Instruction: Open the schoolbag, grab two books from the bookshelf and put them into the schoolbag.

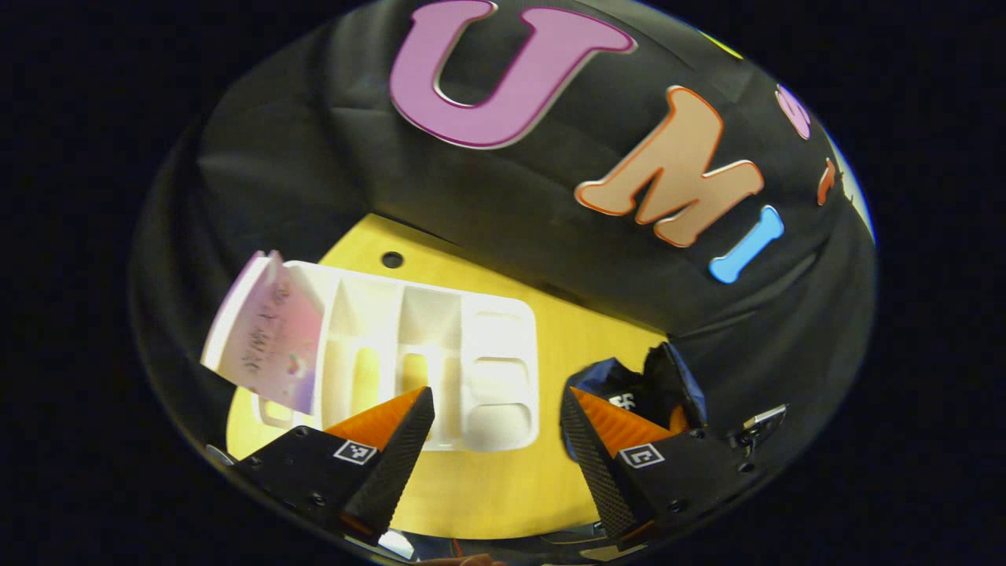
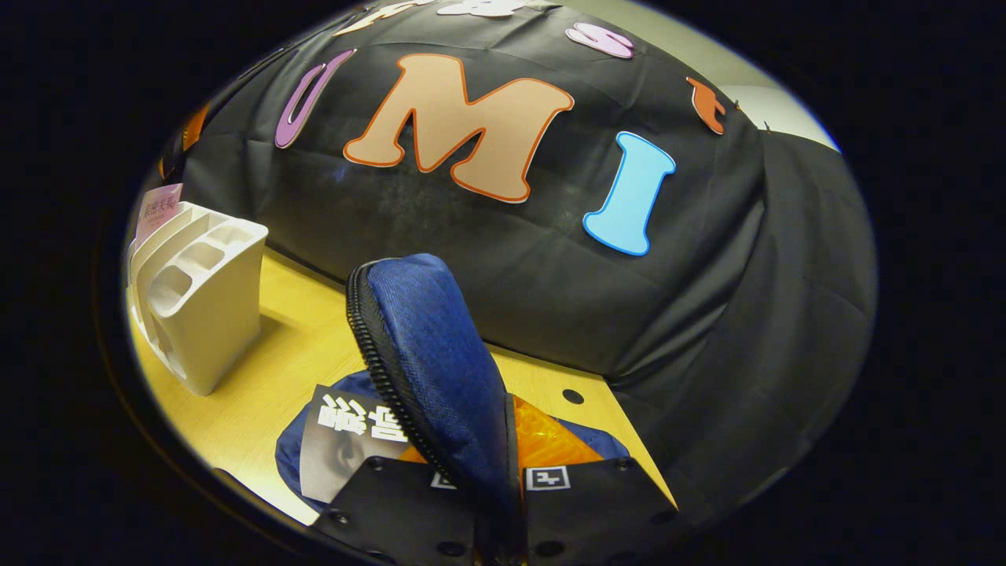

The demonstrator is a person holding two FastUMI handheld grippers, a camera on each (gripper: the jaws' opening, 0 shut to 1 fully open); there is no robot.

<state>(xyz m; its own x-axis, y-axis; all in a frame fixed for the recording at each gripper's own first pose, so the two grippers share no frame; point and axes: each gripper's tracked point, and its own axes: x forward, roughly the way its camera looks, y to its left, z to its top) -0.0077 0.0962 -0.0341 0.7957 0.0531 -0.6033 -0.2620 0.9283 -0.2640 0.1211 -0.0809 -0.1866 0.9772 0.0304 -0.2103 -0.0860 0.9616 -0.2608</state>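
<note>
The right gripper (image 2: pixel 503 479) is clamped on the bag (image 2: pixel 440 369) flap, lifting it so the mouth stays open for loading; one book (image 2: pixel 346 444) appears to lie already in the bag, though its lower part is hidden. The left gripper (image 1: pixel 495 440) hangs wide open and empty over the table (image 1: pixel 503 487), aimed between shelf (image 1: pixel 440 369) and bag; the pink book (image 1: pixel 271 338) stands in the shelf's end slot, ready for pickup.

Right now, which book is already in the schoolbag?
The black-and-white book lies in the open blue schoolbag, whose flap the right gripper holds up. The pink book stands in the white bookshelf.
</note>
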